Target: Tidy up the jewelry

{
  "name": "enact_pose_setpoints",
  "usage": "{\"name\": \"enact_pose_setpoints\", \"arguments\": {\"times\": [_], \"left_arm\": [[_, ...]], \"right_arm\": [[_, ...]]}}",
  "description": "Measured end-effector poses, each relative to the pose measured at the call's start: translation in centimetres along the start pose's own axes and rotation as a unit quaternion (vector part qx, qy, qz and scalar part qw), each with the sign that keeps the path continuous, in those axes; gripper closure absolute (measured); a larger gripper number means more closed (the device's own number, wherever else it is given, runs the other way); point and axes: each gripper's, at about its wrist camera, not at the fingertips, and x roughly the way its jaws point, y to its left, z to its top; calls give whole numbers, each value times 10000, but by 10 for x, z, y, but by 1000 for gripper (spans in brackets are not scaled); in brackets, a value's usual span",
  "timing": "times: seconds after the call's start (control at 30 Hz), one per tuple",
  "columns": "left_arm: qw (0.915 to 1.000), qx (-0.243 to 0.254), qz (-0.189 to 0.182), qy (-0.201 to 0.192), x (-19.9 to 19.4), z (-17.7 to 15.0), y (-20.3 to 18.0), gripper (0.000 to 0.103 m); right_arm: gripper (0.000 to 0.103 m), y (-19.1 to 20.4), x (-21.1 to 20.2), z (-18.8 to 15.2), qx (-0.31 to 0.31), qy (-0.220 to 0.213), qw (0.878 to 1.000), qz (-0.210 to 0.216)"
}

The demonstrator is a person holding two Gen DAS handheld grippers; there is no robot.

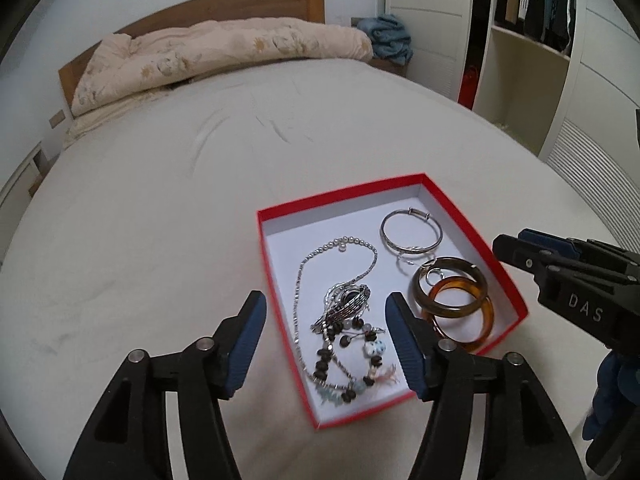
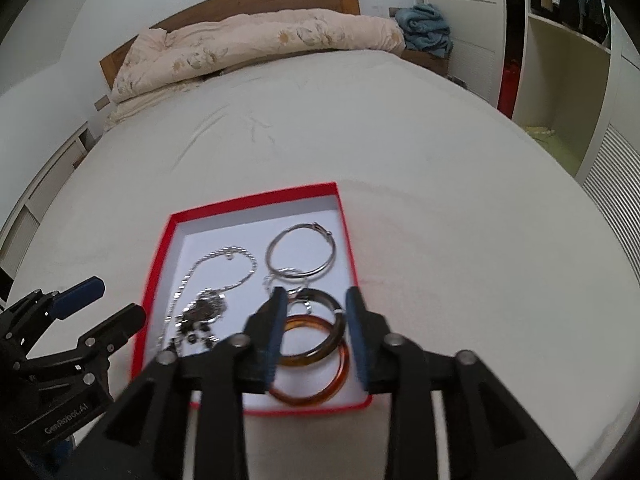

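While both grippers hang above the red box point(image 1: 472, 236) on the bed point(image 1: 160, 240), you hold nothing: the left gripper point(image 1: 324, 344) stands fairly wide apart with only air between its blue pads, and the right gripper point(image 2: 316, 336) is parted to a narrower gap, likewise empty.

Contents noted. Every piece visible lies inside the box. On its left side, the silver chain necklace point(image 1: 320, 252) is tangled with a metal pendant point(image 1: 348, 300) and a dark beaded strand point(image 1: 344, 360). On the right side, the silver bangle point(image 1: 410, 230) lies at the far end; nearer you, the brown bangle point(image 2: 320, 320) overlaps the amber bangle point(image 2: 312, 376), with a small silver ring point(image 1: 432, 276) touching the brown one.

Judgement: the placing looks done, and the step in hand is to clear away. Lift both tools straight up before moving sideways, so no pad catches the box wall or drags the chain. Keep the jaws parted as you rise. If you tidy further, treat the tangle as one cluster; pulling a single strand will likely haul the rest along. No lid is in view.
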Motion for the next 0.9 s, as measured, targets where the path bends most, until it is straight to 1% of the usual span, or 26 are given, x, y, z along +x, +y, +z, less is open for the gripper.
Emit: {"name": "enact_pose_setpoints", "arguments": {"times": [0.07, 0.13, 0.27, 0.4, 0.53, 0.7, 0.8, 0.9], "left_arm": [[10000, -63, 16, -53, -15, -3, 5, 35], [9999, -112, 47, -114, -30, -7, 9, 33], [9994, -221, 100, -239, -62, -17, 21, 31], [9988, -318, 213, -292, -92, -34, 36, 30], [9982, -425, 300, -301, -123, -59, 55, 29], [9963, -641, 470, -334, -157, -102, 82, 27], [9951, -771, 535, -317, -171, -126, 96, 26], [9940, -858, 599, -325, -182, -143, 106, 23]], "right_arm": [[72, 8, -13, -3, -84, -45, 10000, 12], [72, 18, -25, -7, -195, -76, 9998, 15], [71, 38, -52, -18, -433, -130, 9990, 54], [71, 58, -79, -31, -619, -172, 9979, 120], [69, 80, -105, -51, -775, -221, 9966, 191], [69, 103, -126, -81, -933, -204, 9950, 274], [69, 116, -136, -101, -1000, -150, 9943, 331], [68, 125, -142, -118, -1046, -106, 9938, 356]]}}
